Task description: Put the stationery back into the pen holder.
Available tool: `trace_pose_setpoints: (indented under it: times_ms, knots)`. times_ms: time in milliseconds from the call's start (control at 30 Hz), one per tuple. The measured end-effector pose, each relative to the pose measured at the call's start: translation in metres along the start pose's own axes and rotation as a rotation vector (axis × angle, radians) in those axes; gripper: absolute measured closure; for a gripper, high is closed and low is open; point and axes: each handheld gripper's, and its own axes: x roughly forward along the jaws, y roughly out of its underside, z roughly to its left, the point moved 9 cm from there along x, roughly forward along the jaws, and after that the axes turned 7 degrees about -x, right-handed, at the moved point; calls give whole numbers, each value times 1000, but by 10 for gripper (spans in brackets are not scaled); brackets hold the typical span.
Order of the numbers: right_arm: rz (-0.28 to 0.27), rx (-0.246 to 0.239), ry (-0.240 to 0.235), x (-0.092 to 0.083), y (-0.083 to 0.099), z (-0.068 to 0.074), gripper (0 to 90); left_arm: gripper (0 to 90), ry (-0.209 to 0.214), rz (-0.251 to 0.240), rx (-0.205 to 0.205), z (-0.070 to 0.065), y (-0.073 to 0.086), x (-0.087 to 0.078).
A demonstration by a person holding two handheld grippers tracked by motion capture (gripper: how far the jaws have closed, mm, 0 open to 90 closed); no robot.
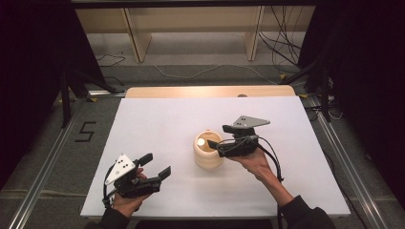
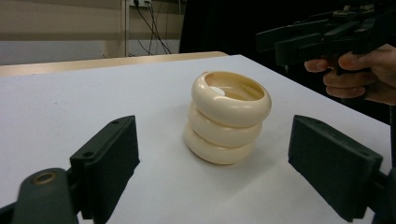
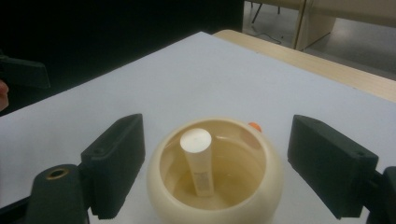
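Note:
A cream pot (image 1: pixel 208 153) made of three stacked rings stands at the middle of the white table (image 1: pixel 157 119). Inside it a white tube (image 3: pixel 198 158) leans upright, its round cap near the rim. My right gripper (image 1: pixel 218 138) hovers just above and to the right of the pot's mouth, jaws open, nothing between them. In the right gripper view the pot (image 3: pixel 215 186) sits below and between the open jaws of the right gripper (image 3: pixel 222 140). My left gripper (image 1: pixel 157 164) rests open near the front left, pointing at the pot (image 2: pixel 226 119) from a distance.
A small orange object (image 3: pixel 254 125) peeks out on the table just behind the pot. The table's far wooden edge (image 1: pixel 210 91) borders the white sheet. Cables lie on the floor (image 1: pixel 200 71) beyond. The right hand and its gripper (image 2: pixel 299 42) hang above the pot in the left gripper view.

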Motion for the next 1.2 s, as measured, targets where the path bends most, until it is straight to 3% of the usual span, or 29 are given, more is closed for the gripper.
trace_pose_setpoints:
  times_ms: [233, 1200]
  knots:
    - [-31, 5, 18, -13, 1, -4, 192, 156, 1, 0, 1, 0, 0, 0]
    - [-40, 34, 63, -53, 35, -9, 172, 156, 3, 8, -2, 0, 0, 4]
